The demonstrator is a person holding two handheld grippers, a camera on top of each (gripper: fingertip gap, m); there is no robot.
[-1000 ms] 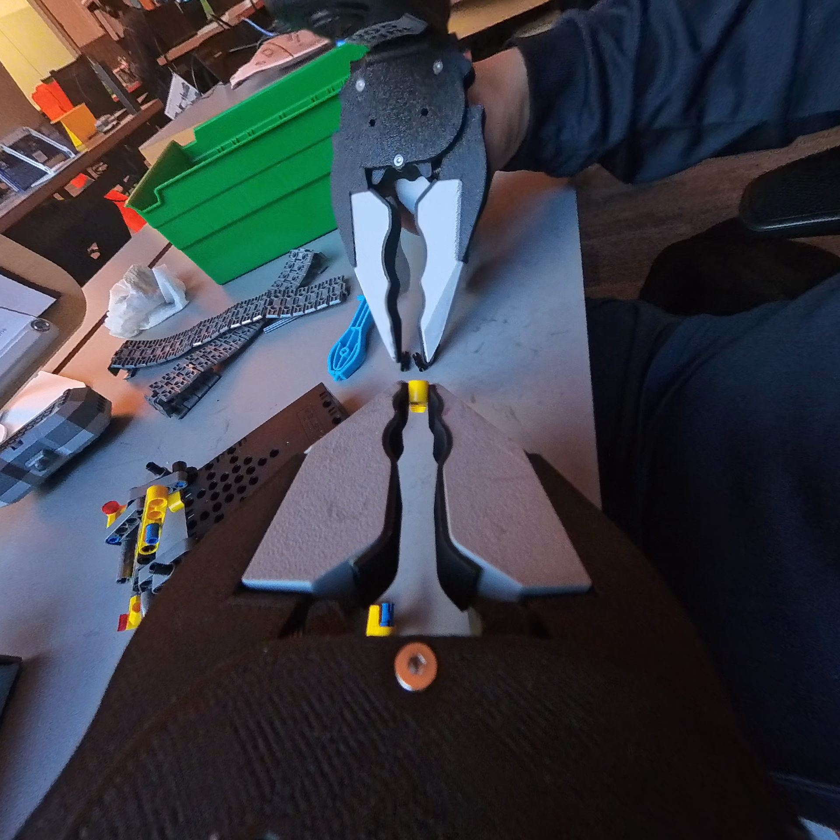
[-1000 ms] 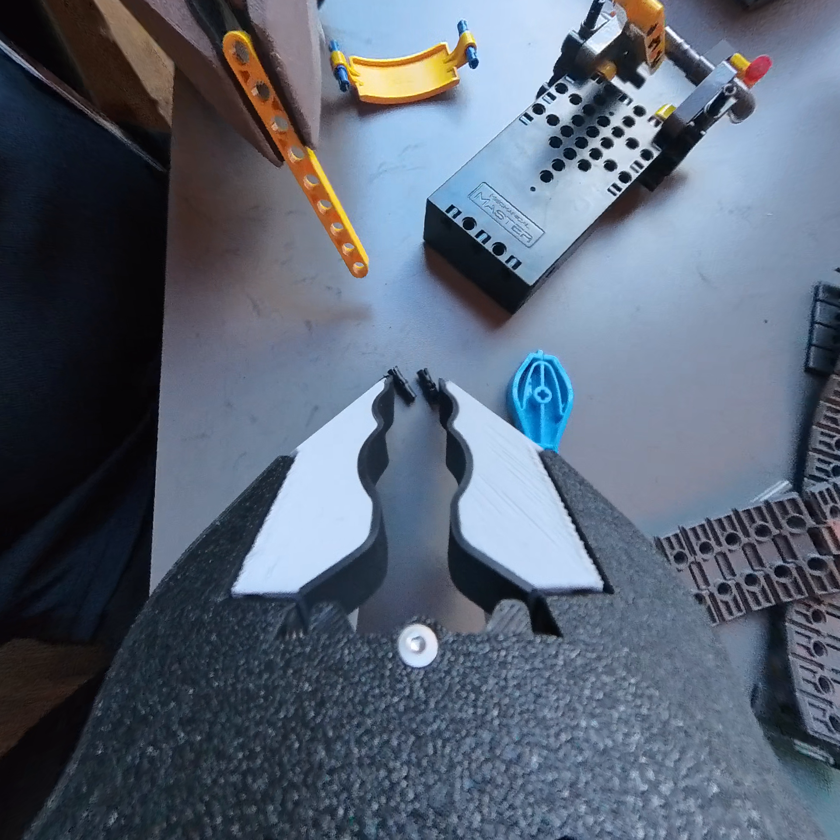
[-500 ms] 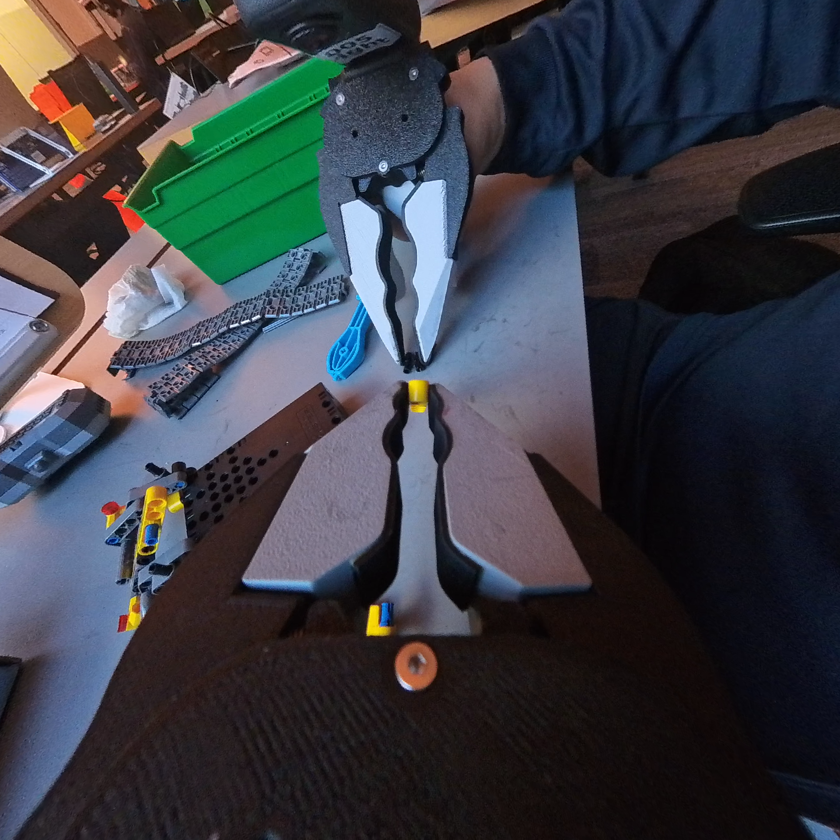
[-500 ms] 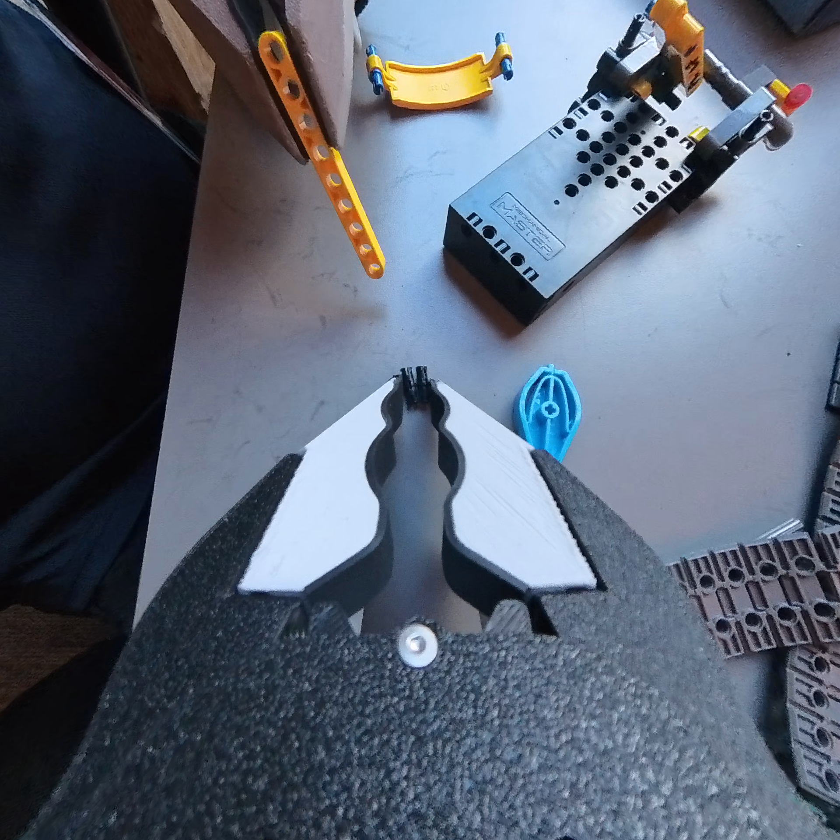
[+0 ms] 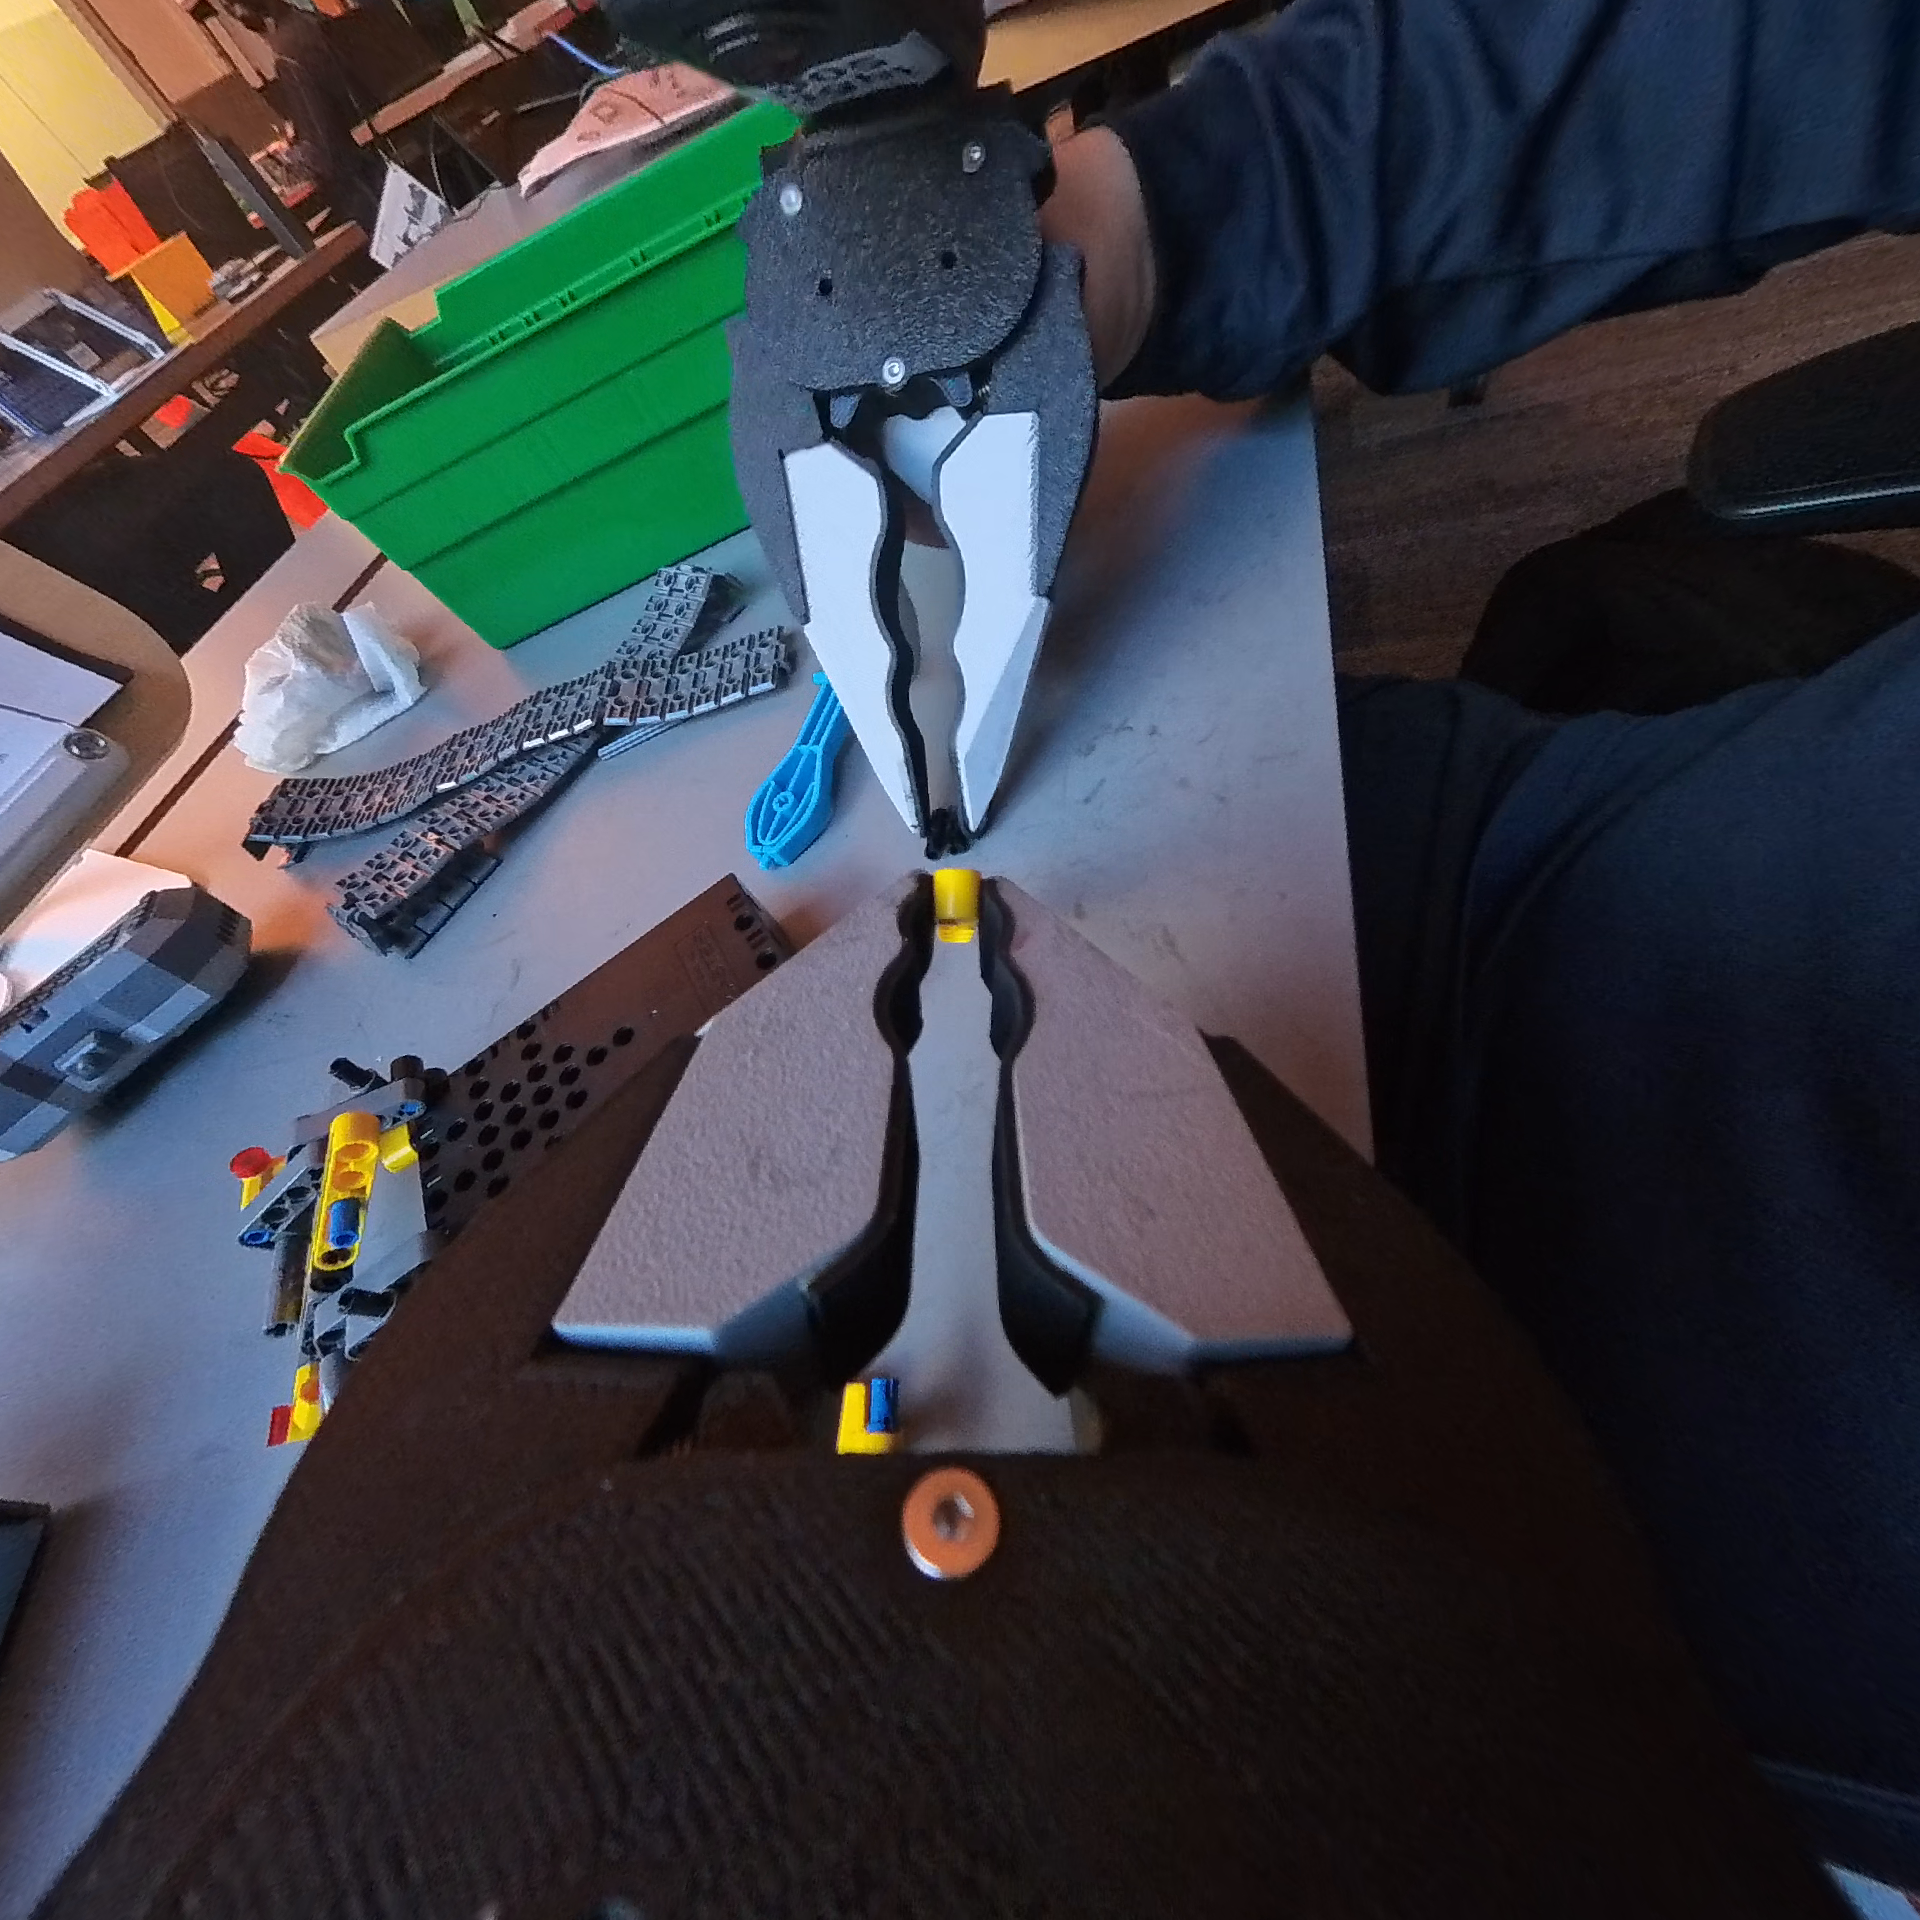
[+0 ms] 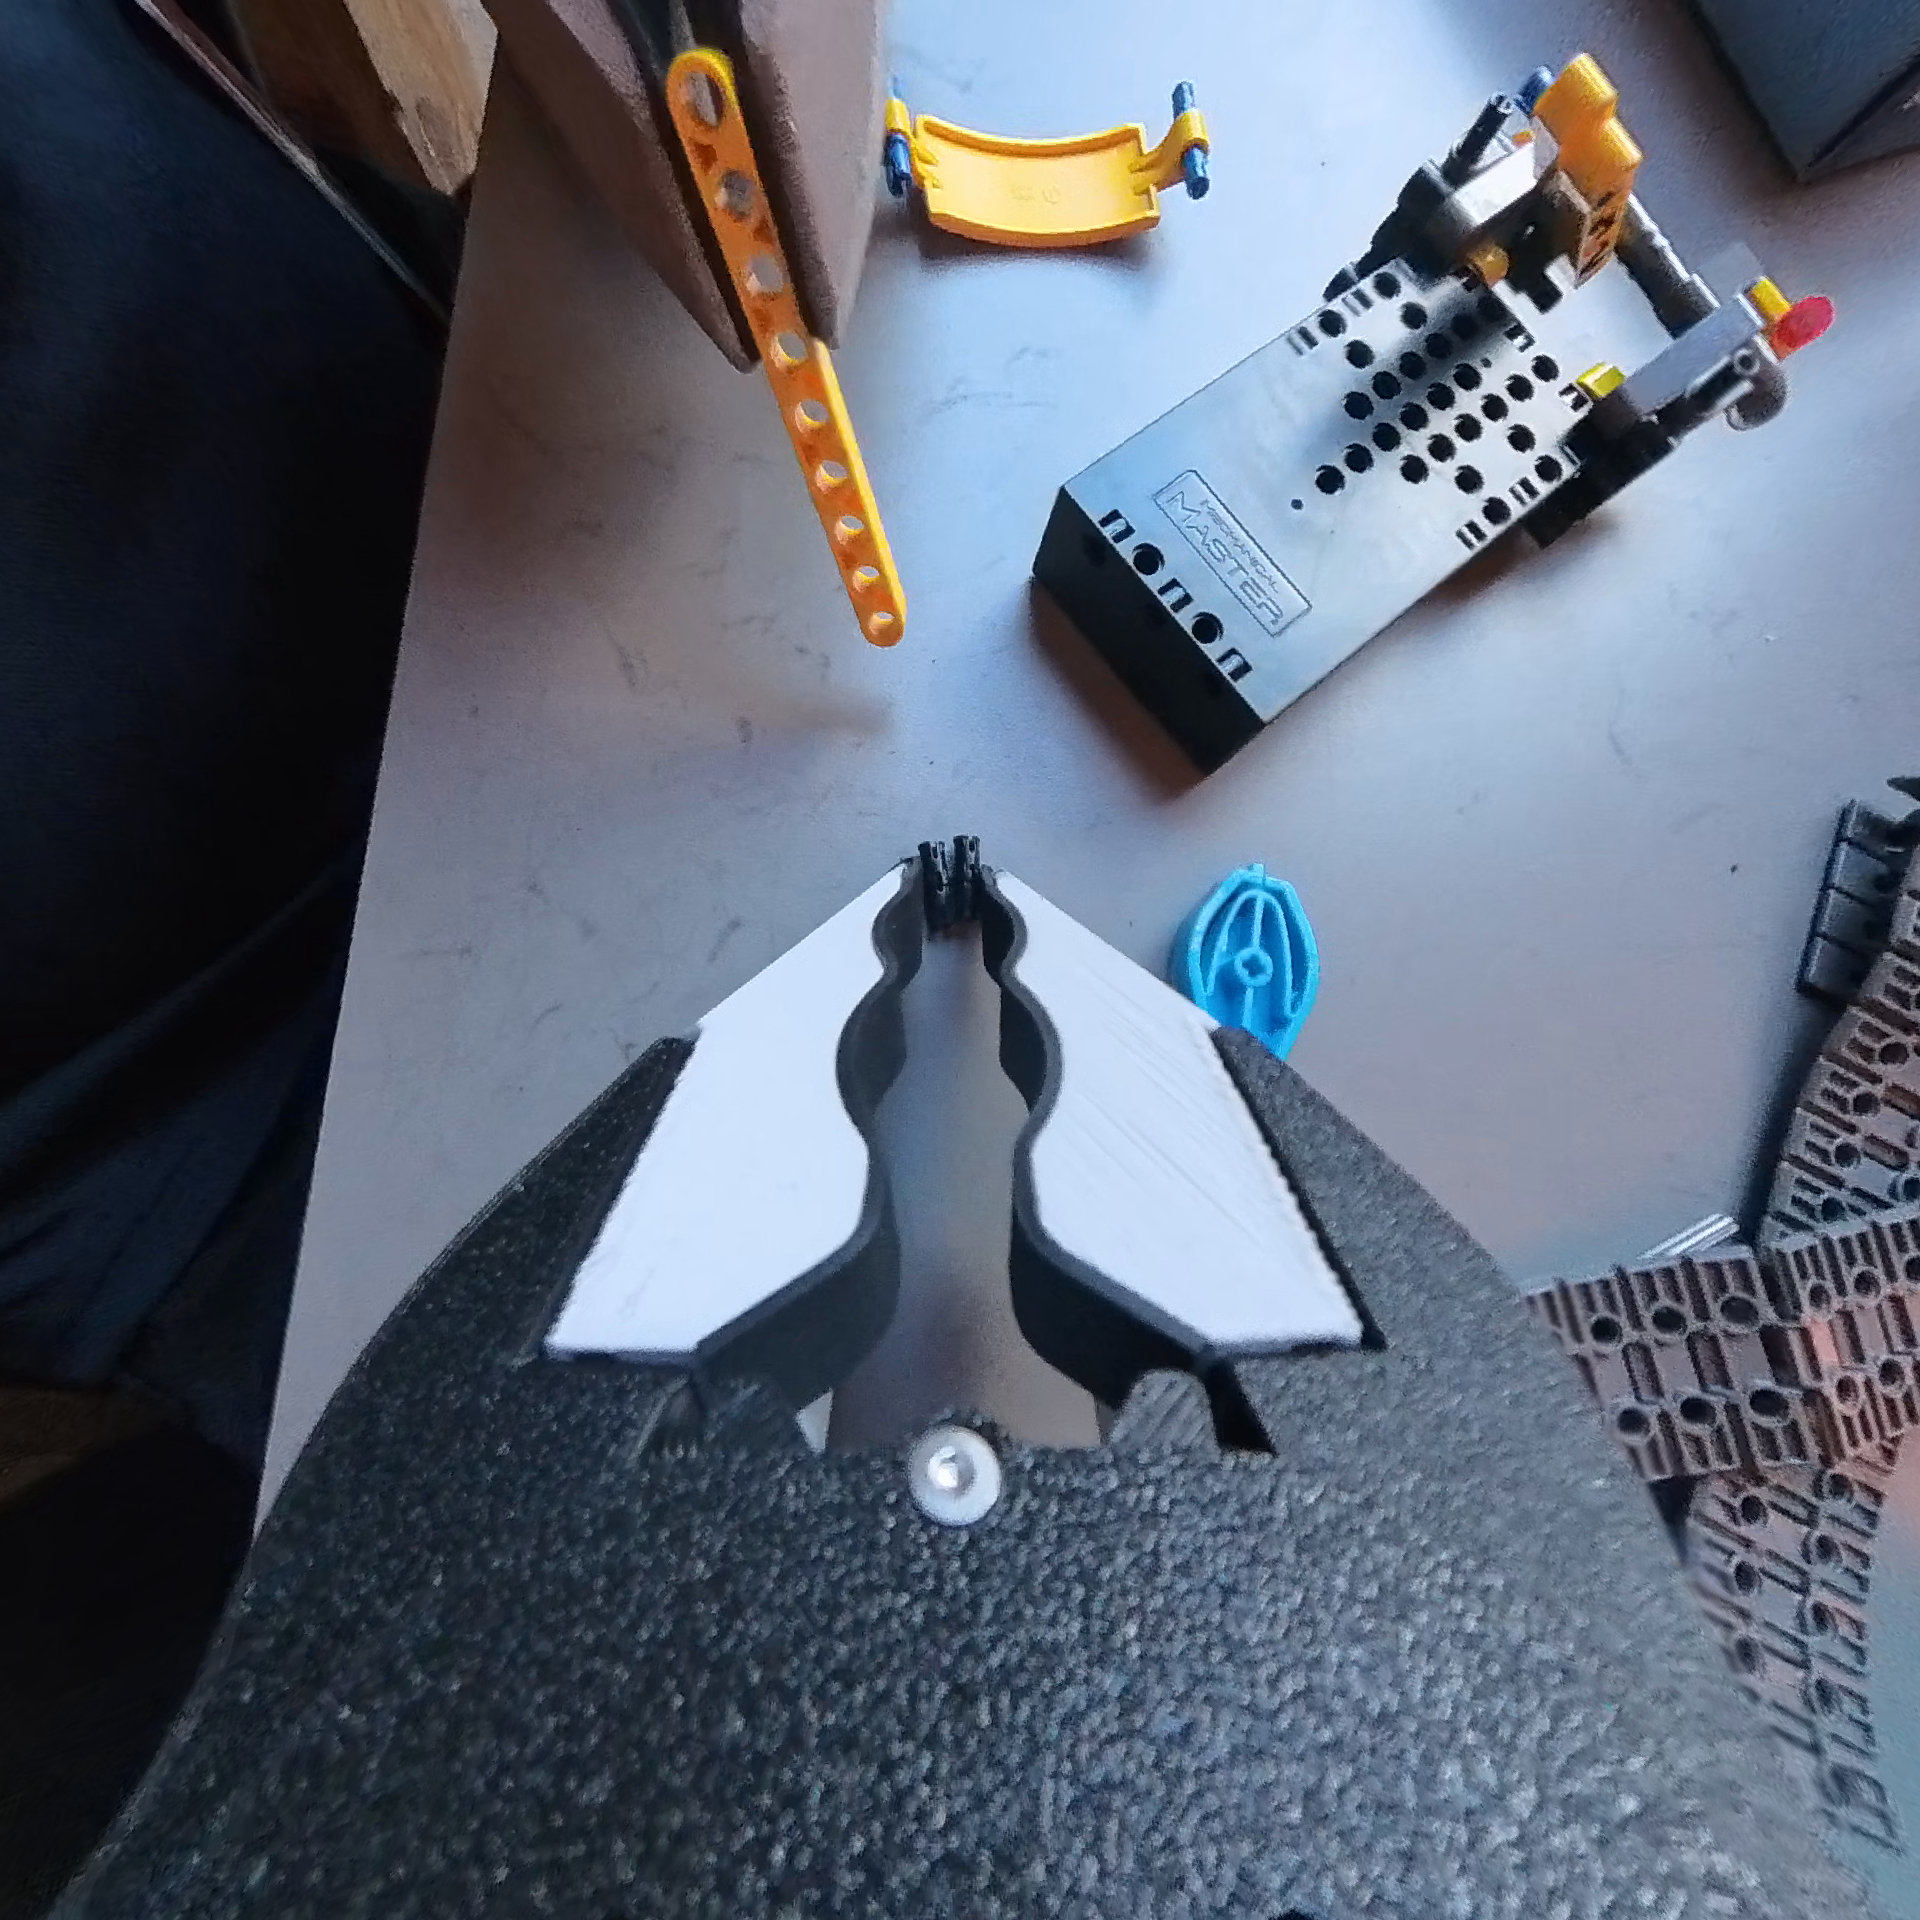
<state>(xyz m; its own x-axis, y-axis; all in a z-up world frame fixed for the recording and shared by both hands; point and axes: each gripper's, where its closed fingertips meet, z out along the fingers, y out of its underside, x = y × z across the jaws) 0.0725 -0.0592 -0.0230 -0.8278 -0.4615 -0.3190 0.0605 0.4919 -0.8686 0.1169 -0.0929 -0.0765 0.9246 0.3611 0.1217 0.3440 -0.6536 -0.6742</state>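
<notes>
Left gripper (image 5: pixel 956 896) up close: its two fingers are clamped on a long yellow plastic beam with a row of round holes (image 6: pixel 821 457). It is pinched partway along, so the free end hangs out past the tips, slanting down over the grey table (image 6: pixel 644 779) without touching it. Straight across, the right gripper (image 6: pixel 953 891) points back at it, fingers brought together until the ribbed black tips meet, and I can see nothing held between them. From the left wrist view, those closed tips sit just beyond the end of the beam, very near but apart. Just beside the right gripper, a small blue oval plastic piece (image 6: pixel 1247 961) lies flat on the table. Farther out is a black rectangular block peppered with round holes (image 6: pixel 1351 488), with a grey, black and yellow cluster of beams and pins (image 6: pixel 1558 239) fixed at its far end. As for writing, the block carries one raised boxed label near its closer end; I see no other lettering. A curved yellow panel with blue pins (image 6: pixel 1023 187) lies near the block, and dark grey tread links (image 5: pixel 499 769) lie crossed in front of a green plastic bin (image 5: pixel 540 436).
</notes>
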